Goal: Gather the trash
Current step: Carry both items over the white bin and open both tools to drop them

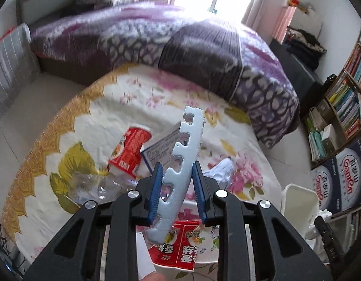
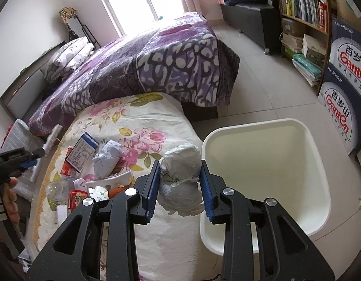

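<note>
Left wrist view. Left gripper (image 1: pixel 177 187): blue-padded jaws clamped on a pale, notched foam strip (image 1: pixel 180 171), which stands tilted between the pads, its upper end well above the fingertips and its lower end down between the black arms. Below it, a round table under a floral tablecloth (image 1: pixel 105 107). On the cloth: a red cup-shaped food container (image 1: pixel 130 149) on its side; a white printed carton (image 1: pixel 161 145) just beside it; a crushed clear plastic bottle (image 1: pixel 93 187) to the left; a flattened red wrapper (image 1: pixel 180 245) near the table's front edge. A bed with a purple patterned blanket (image 1: pixel 180 46) stands behind. A white bin (image 1: pixel 297 201) shows at lower right.

Right wrist view. Right gripper (image 2: pixel 180 182): jaws clenched on a white crumpled paper wad (image 2: pixel 180 175), held over the table's edge, just beside the white bin's (image 2: pixel 316 164) rim. The bin's inside appears bare. On the tablecloth (image 2: pixel 138 121): a second crumpled paper ball (image 2: pixel 109 161), the printed carton (image 2: pixel 83 151), the clear bottle (image 2: pixel 61 187). At far left, the left gripper (image 2: pixel 38 152) holds the foam strip (image 2: pixel 50 140) raised beside the table. A bookshelf (image 2: pixel 302 7) and printed boxes (image 2: pixel 344 75) line the right wall.
</note>
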The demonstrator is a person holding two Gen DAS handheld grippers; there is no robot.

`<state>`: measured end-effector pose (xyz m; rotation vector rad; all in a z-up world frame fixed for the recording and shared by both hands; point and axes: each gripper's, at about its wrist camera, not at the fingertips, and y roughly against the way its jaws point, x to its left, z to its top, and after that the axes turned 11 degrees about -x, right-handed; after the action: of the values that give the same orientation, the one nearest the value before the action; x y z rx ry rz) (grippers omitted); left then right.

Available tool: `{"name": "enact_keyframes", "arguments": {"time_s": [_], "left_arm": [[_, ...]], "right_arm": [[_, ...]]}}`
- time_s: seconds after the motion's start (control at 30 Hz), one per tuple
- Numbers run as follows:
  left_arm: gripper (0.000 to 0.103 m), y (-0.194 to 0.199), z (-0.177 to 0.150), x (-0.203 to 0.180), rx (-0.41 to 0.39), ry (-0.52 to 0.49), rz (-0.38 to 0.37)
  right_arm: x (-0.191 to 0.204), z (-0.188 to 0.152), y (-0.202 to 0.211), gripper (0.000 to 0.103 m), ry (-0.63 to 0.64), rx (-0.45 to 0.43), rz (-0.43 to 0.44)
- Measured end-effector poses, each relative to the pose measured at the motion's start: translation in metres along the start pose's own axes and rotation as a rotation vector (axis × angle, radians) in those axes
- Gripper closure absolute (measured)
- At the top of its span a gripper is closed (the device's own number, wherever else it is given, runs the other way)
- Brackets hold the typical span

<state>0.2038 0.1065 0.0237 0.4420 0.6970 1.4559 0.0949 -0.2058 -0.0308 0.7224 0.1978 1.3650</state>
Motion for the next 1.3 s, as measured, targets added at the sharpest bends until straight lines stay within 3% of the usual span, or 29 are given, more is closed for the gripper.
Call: {"name": "enact_keyframes", "arguments": {"time_s": [0.23, 0.67, 0.9, 1.3], "left_arm": [[0.076, 0.021, -0.010, -0.040, -0.070, -0.056, -0.038], [0.076, 0.025, -0.043, -0.127, -0.012, -0.138, -0.190], [0.076, 0.021, -0.059, -0.165, 0.032, -0.163, -0.253], [0.076, 0.005, -0.088, -0.220, 0.143, -0.180, -0.362]], "right_arm": [[-0.014, 0.008, 0.007, 0.072, -0.003, -0.035, -0.044], [-0.064, 0.020, 0.019, 0.070, -0.107, -0.036, -0.127], [-0.093, 0.024, 0.030, 0.047, -0.174, -0.056, -0.178], [-0.148, 0.030, 0.055, 0.037, -0.290, -0.102, -0.226]]}}
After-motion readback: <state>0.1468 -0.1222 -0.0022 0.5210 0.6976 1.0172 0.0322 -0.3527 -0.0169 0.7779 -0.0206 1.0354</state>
